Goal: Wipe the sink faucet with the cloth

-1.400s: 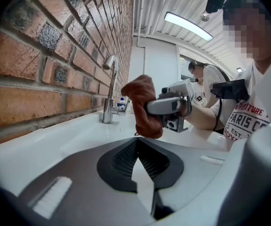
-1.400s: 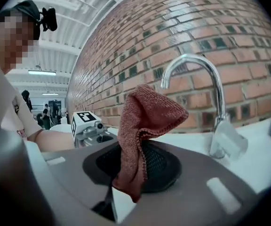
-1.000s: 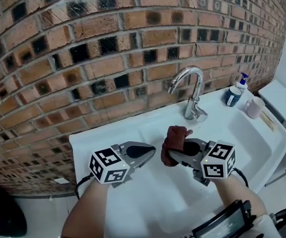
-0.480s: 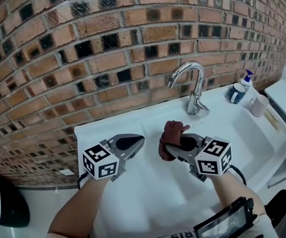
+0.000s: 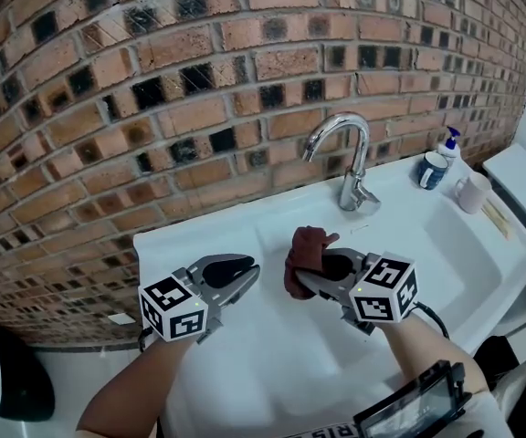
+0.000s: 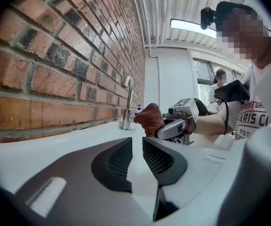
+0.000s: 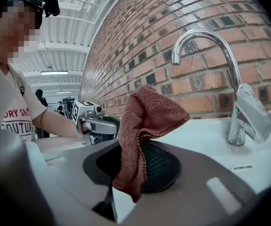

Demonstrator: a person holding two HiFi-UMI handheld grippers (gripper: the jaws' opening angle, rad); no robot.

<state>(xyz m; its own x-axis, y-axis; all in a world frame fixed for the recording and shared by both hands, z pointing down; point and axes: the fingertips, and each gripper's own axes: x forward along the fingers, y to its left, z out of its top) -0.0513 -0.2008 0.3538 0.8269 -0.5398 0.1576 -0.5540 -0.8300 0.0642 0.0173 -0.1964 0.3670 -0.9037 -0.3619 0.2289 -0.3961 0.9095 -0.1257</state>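
One cloth [image 7: 147,121], seemingly clamped, half hides right gripper [image 7: 128,161].

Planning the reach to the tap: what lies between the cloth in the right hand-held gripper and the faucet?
Only bare white sink: in the head view, the stretch from the cloth to the faucet holds nothing else.

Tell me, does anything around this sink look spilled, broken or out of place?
Nothing stands out. The faucet stands upright, the pump bottle and mug sit upright on the sink rim, and the rust-red cloth hangs pinched in the right gripper.
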